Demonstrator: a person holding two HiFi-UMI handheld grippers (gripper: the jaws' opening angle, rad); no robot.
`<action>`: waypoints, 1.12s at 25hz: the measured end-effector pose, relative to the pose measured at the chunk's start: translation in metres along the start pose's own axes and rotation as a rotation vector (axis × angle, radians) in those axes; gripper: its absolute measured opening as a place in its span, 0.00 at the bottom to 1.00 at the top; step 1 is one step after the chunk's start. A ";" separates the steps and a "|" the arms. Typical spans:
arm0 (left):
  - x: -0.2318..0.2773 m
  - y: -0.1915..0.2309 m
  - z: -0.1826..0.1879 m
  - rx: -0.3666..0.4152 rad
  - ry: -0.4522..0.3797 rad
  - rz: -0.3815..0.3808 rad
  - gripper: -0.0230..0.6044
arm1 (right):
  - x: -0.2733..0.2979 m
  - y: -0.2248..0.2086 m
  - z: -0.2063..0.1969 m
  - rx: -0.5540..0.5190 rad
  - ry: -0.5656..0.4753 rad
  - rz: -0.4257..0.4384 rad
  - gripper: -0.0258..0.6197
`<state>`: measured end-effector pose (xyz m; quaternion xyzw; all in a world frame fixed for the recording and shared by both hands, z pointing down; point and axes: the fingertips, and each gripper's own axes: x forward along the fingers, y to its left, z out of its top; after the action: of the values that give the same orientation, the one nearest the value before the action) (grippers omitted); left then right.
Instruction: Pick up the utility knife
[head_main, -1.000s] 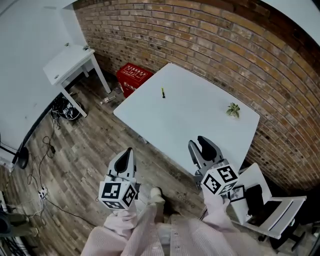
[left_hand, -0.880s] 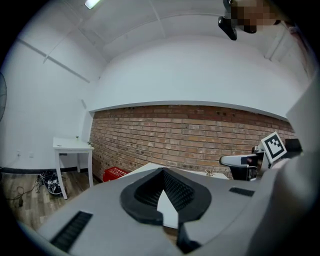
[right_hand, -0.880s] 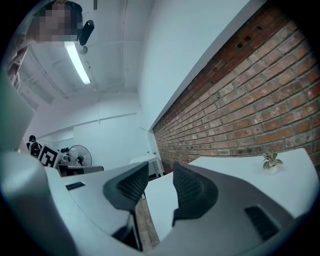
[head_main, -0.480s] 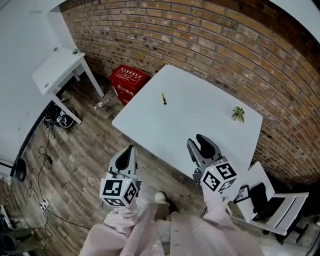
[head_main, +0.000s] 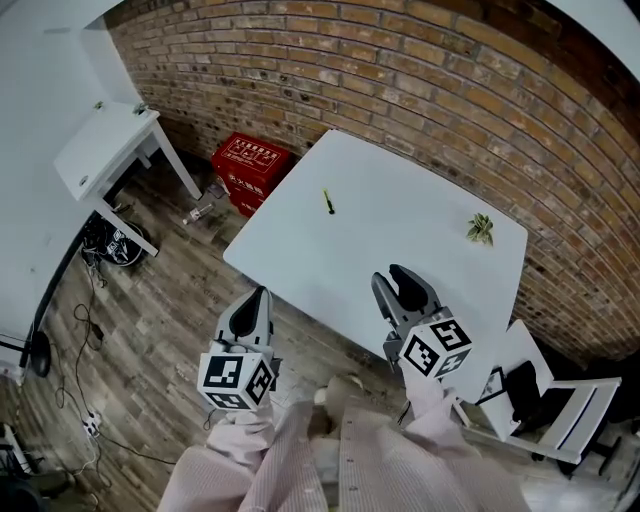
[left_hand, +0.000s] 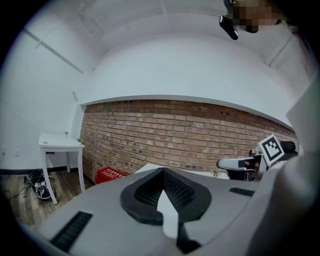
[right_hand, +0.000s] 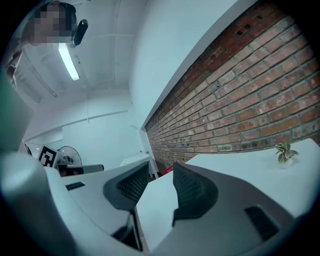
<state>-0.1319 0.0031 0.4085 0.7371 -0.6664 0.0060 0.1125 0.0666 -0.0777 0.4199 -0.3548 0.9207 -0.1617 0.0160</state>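
The utility knife (head_main: 327, 202) lies flat on the white tabletop (head_main: 400, 235), a small yellow-and-dark sliver in its far left part, near the edge that faces the red crate (head_main: 248, 160). Nothing touches it. Both tongs are held on the near side, well apart from the knife, which sits ahead of them and roughly between their two lines. The left tongs (head_main: 258, 298) hang over the wooden floor (head_main: 150, 300), just off the tabletop's near left edge; in the left gripper view their ribbed dark pads (left_hand: 177, 187) meet at the tip, clenched with nothing caught between them. The right tongs (head_main: 394, 280) are over the near edge of the tabletop, and the right gripper view shows them released, the two pads (right_hand: 189, 187) standing apart with only bare white tabletop in the gap. A small potted plant (head_main: 480, 229) stands toward the far right corner, well away from the knife and close to the brick wall (head_main: 420, 80). A white side table (head_main: 100, 150) stands off to the left on the floor, and a white chair (head_main: 545, 415) is beside the tabletop's near right corner.
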 end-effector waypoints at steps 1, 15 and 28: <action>0.002 0.001 0.000 -0.002 0.003 0.000 0.02 | 0.003 -0.002 0.000 0.002 0.003 -0.004 0.25; 0.058 0.057 -0.009 -0.024 0.059 0.006 0.02 | 0.087 -0.022 -0.019 0.030 0.075 -0.014 0.25; 0.147 0.104 -0.028 -0.069 0.164 -0.012 0.02 | 0.178 -0.059 -0.037 0.047 0.199 -0.050 0.25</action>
<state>-0.2137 -0.1454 0.4753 0.7336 -0.6504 0.0430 0.1920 -0.0332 -0.2251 0.4886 -0.3592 0.9047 -0.2180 -0.0712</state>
